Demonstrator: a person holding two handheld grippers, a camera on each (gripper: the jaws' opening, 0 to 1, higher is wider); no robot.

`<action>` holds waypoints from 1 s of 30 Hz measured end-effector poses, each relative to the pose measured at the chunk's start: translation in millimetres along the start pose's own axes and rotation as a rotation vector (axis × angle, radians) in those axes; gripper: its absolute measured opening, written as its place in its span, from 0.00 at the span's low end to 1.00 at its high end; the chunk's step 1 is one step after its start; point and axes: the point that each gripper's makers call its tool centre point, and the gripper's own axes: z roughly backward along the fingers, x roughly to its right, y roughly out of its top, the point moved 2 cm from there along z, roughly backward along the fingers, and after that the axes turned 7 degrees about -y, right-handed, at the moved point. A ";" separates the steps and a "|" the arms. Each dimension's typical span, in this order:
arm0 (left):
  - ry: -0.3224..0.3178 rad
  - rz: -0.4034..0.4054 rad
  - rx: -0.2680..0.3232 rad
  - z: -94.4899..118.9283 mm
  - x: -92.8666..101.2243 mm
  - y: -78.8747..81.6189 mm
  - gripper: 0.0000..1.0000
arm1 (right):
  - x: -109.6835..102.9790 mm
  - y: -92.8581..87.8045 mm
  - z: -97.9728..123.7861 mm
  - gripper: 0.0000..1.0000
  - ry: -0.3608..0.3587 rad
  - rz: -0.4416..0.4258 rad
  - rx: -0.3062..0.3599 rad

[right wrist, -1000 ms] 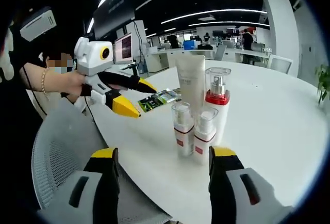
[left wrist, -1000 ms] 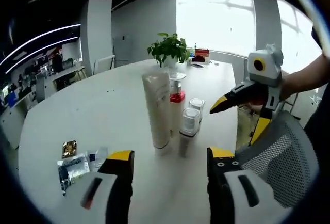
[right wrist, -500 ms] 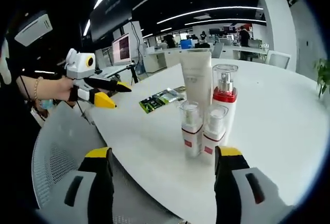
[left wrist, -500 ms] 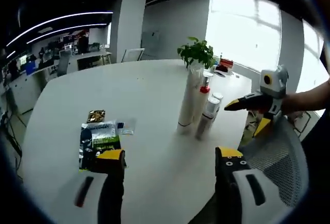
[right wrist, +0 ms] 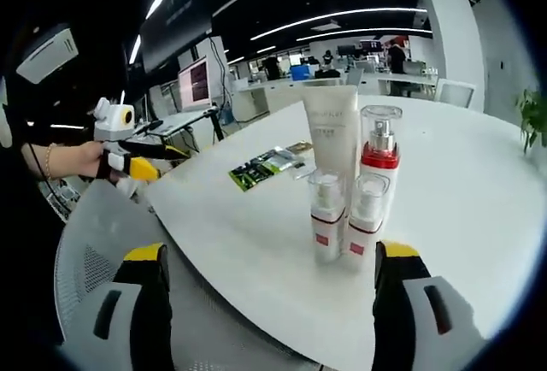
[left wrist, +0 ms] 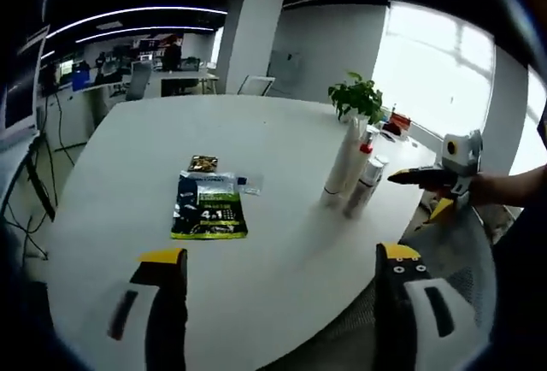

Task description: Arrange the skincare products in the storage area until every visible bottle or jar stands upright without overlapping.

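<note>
White table (left wrist: 128,166) carried everything. Beside it, a mesh chair (right wrist: 85,260) sat under the right gripper (right wrist: 269,303). Both grippers had pulled back from the products over the last second; in each view the cluster had shrunk. Green packet (left wrist: 208,215) lay flat, well apart from them. Tall tube (right wrist: 332,144), red-collared pump bottle (right wrist: 379,161) and two small bottles (right wrist: 326,226) (right wrist: 363,230) stood upright, close together, none leaning on another. Left gripper (left wrist: 282,303) jaws spread, holding nothing; right gripper's likewise. Judged: arrangement looked finished, hands retreating.
</note>
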 end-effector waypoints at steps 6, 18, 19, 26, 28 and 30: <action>0.020 -0.014 0.039 12.9 -1.2 13.2 0.96 | -1.1 0.5 1.1 1.00 -0.013 -0.007 0.001; 0.061 0.015 0.041 38.2 -6.5 -2.4 0.96 | -0.5 11.3 5.4 1.00 -0.053 -0.023 0.028; 0.061 0.019 0.042 38.3 -6.7 -2.1 0.96 | -0.2 11.9 4.8 1.00 -0.054 -0.022 0.031; 0.053 0.010 0.039 35.5 -8.1 -0.6 0.97 | 3.5 10.6 4.5 1.00 -0.066 -0.020 0.027; 0.050 0.009 0.032 35.4 -8.7 -1.2 0.97 | 3.7 11.5 4.5 1.00 -0.065 -0.027 0.034; 0.049 0.013 0.026 34.4 -11.6 -1.7 0.97 | 3.5 10.3 3.9 1.00 -0.066 -0.024 0.028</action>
